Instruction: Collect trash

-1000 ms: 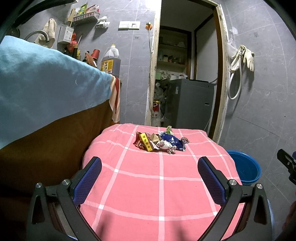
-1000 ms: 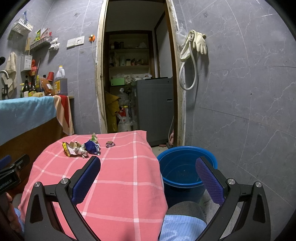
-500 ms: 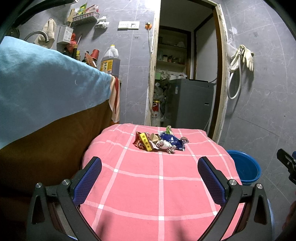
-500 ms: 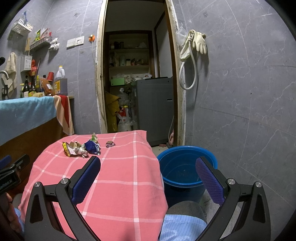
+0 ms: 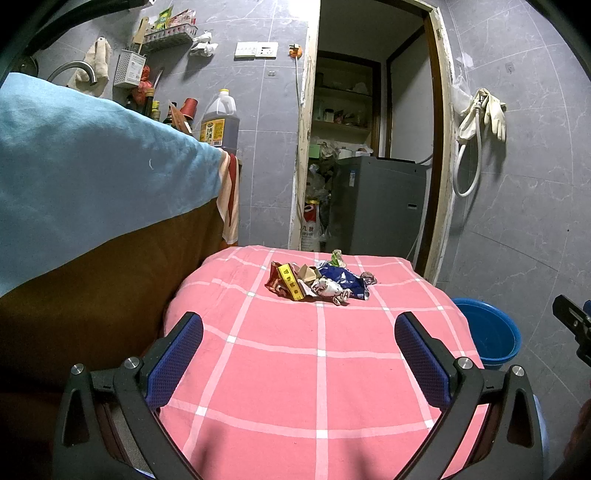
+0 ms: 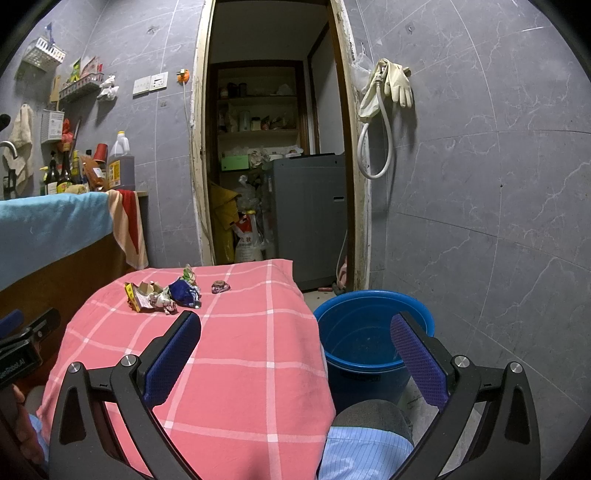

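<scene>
Left gripper (image 5: 298, 345) fingers spread wide, holding nothing, low over pink checked table (image 5: 321, 387). Wrapper pile (image 5: 317, 282) sits at 12 o'clock, far side. Right gripper (image 6: 295, 345) also wide, empty. Blue bucket (image 6: 373, 332) on floor at 3 o'clock beside table.

A cramped home kitchen with a utility room behind it is showing here. Grey tiles are covering the walls; a big oil jug (image 5: 218, 122) and sauce bottles (image 6: 61, 173) are standing by a tap (image 5: 74, 70), and wire racks (image 5: 168, 35) are hanging above. Through the doorway a washing machine (image 5: 380, 206) is sitting under cluttered shelves (image 6: 256, 112). Rubber gloves (image 6: 393, 83) are dangling from a hook.
</scene>
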`<state>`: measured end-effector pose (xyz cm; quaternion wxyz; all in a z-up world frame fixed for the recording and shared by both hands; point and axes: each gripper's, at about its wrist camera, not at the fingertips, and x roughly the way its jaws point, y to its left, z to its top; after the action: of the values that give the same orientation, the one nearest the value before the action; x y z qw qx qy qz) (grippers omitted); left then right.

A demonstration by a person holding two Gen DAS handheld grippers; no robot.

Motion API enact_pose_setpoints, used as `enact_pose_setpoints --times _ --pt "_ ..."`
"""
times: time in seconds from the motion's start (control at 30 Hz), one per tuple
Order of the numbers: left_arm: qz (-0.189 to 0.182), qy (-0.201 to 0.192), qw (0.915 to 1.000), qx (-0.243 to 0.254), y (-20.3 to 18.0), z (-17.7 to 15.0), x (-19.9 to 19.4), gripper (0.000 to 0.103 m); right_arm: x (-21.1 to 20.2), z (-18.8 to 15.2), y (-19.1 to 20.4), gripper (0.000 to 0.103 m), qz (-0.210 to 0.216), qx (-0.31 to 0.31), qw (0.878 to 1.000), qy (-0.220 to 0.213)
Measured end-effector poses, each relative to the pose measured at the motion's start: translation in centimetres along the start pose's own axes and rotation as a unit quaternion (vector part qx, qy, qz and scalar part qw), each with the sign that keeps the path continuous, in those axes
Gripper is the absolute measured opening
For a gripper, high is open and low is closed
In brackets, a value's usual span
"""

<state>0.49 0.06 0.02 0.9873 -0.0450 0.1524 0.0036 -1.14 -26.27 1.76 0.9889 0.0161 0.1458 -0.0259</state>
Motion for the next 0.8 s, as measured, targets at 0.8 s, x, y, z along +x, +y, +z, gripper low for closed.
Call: enact_pose_setpoints --times 0.8 --pt "0.0 0.001 1.0 0.002 0.08 0.08 0.14 0.101 0.12 0.29 0.15 0.103 0.006 -0.004 1.0 -0.003"
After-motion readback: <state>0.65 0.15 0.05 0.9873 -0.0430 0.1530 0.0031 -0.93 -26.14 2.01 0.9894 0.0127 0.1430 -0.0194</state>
